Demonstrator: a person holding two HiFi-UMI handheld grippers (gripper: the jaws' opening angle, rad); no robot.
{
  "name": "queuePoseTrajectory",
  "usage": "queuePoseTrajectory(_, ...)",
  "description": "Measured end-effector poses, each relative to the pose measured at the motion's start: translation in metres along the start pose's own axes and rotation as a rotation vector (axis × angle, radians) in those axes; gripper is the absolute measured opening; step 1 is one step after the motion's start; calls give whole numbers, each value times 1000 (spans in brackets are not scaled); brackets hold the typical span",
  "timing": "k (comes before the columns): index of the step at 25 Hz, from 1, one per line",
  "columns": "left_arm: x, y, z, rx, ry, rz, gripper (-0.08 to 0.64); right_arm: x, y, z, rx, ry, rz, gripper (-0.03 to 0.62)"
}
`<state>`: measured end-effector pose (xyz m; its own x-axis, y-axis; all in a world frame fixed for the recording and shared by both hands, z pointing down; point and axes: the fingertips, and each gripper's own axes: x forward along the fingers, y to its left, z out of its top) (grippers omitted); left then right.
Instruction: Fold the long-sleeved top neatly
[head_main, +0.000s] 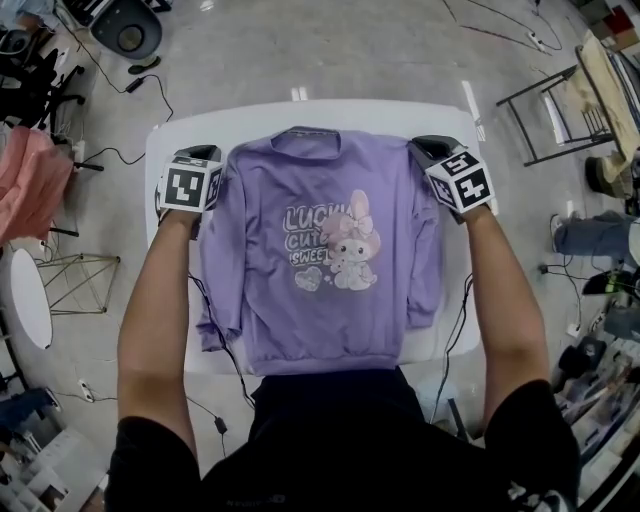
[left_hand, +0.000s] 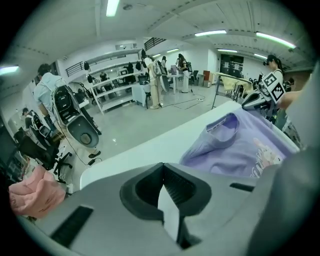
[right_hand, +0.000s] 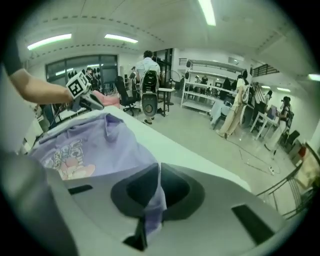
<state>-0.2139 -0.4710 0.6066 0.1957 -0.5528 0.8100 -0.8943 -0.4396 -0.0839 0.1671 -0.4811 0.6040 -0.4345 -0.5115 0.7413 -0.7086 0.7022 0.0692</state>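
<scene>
The left gripper has its jaws closed tip to tip at the left shoulder of the long-sleeved top. Only a pale wedge shows below the tips, and I cannot tell if any cloth is caught there. The right gripper is clamped on a fold of the purple fabric at the right shoulder, and a strip of cloth hangs down between its pads. Both bare forearms reach out from the person along either side of the garment. The top lies face up on the white table, with its hem at the near edge next to the person and its collar towards the far edge. A cartoon rabbit print with lettering beside it is on the chest. Both sleeves run down along the body, and the left cuff rests near the table's near corner. Beyond the table is grey floor with cables trailing across it. A pink cloth heap sits well off to the left, and a black metal frame stands to the right. Shelving racks stand further back in the room.
</scene>
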Motion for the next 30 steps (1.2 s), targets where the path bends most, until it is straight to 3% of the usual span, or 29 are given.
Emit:
queuePoseTrajectory(3, -9, -12, 11, -20, -32, -65, 7, 2, -3, 1, 79, -2, 12, 21)
queuePoseTrajectory(4, -13, -22, 11, -16, -39, -94, 32, 2, -2, -1, 83, 5, 5, 21)
queuePoseTrajectory(5, -16, -34, 11, -6, -42, -123, 120, 3, -1, -3, 80, 15, -3, 21)
queuePoseTrajectory(7, -17, -52, 5, 14, -27, -159, 144, 5, -1, -6, 68, 31, -19, 21)
queuePoseTrajectory(9, -9, -59, -6, 34, 19, -147, 147, 5, -1, -6, 67, 34, -29, 21)
queuePoseTrajectory(13, 5, -47, -24, 109, 120, -38, 149, 2, -1, -2, 60, 24, -39, 21)
queuePoseTrajectory(15, 11, -42, -26, 109, 142, -33, 149, 2, -3, 1, 42, 21, -40, 20)
queuePoseTrajectory(17, 14, -39, -24, 106, 140, -45, 104, 2, -7, 2, 31, 19, -45, 20)
queuePoseTrajectory(18, 14, -36, -22, 114, 130, -39, 30, 2, -9, 2, 30, 19, -48, 20)
queuePoseTrajectory(20, 11, -28, -16, 123, 105, -29, 23, 4, -12, 1, 35, 21, -56, 20)
queuePoseTrajectory(27, 10, -6, -7, -35, 79, -105, 23, 18, -18, -18, 89, 70, -84, 20)
queuePoseTrajectory(30, 21, -1, -12, -53, 110, -79, 28, 22, -19, -24, 79, 82, -106, 20)
